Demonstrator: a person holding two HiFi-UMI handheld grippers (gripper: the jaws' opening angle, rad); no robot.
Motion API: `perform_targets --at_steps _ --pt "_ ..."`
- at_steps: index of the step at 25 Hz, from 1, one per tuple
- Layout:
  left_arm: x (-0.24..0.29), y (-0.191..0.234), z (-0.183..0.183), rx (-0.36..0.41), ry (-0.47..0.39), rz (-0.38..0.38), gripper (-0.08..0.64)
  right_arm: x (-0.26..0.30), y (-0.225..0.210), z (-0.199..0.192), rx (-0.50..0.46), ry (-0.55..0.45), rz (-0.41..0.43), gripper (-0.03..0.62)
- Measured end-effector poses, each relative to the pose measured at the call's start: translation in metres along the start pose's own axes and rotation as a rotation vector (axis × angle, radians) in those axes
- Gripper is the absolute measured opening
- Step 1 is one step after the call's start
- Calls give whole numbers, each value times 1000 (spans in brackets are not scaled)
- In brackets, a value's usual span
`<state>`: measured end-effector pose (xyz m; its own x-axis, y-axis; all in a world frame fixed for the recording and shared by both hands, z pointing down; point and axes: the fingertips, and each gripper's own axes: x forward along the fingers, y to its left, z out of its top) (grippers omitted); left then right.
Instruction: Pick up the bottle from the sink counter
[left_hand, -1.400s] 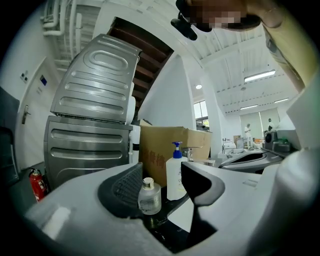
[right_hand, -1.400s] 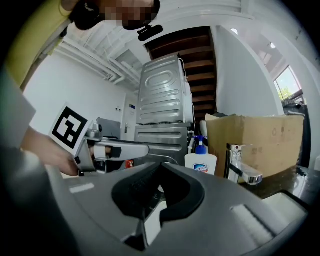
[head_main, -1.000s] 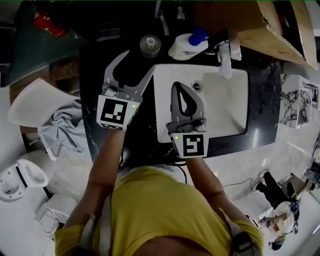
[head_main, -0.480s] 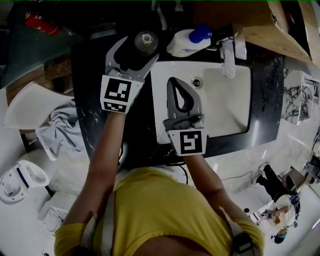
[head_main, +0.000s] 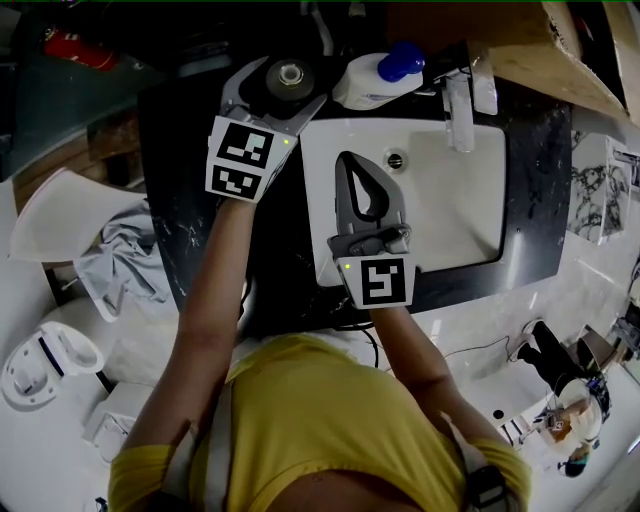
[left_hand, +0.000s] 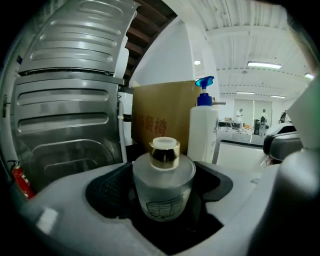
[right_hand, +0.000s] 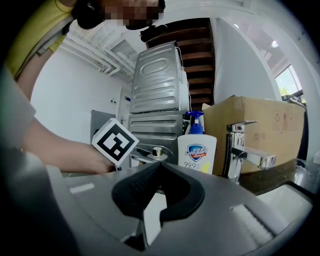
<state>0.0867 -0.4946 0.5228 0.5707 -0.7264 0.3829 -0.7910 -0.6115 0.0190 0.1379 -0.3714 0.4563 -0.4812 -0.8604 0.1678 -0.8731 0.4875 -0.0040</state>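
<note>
Reach step: your left gripper (head_main: 277, 88) straddles the bottle (left_hand: 163, 185) on the counter (head_main: 190, 200) just left of the sink (head_main: 470, 200), jaws opening, not pressing it. Next, close squarely and lift. Your right gripper (head_main: 366, 190) hangs over the sink, jaws together.

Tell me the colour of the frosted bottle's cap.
Shiny gold; the cap shows best in the left gripper view.

Right gripper (right_hand: 160, 165): jaws together, empty.
Left gripper (right_hand: 150, 157): jaws opening, small gold-capped bottle (right_hand: 157, 151) between them.
Soap bottle (right_hand: 197, 150): upright, just beside tap (right_hand: 240, 150), at counter's (right_hand: 272, 181) back edge.
Behind: cardboard box (right_hand: 260, 125), ribbed metal panel (right_hand: 157, 95).
</note>
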Motion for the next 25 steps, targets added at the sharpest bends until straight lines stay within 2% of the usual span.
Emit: perform_targets --at_steps 4,13,25 --pt "5 -3 -5 -20 41 -32 339 -3 0 -1 3 4 -14 2" --pt "-4 -4 -3 -44 17 -28 337 -18 1 9 -3 -7 -47 0" --pt "-59 -42 53 33 -57 -73 339 -46 -6 29 -42 -35 -132 2"
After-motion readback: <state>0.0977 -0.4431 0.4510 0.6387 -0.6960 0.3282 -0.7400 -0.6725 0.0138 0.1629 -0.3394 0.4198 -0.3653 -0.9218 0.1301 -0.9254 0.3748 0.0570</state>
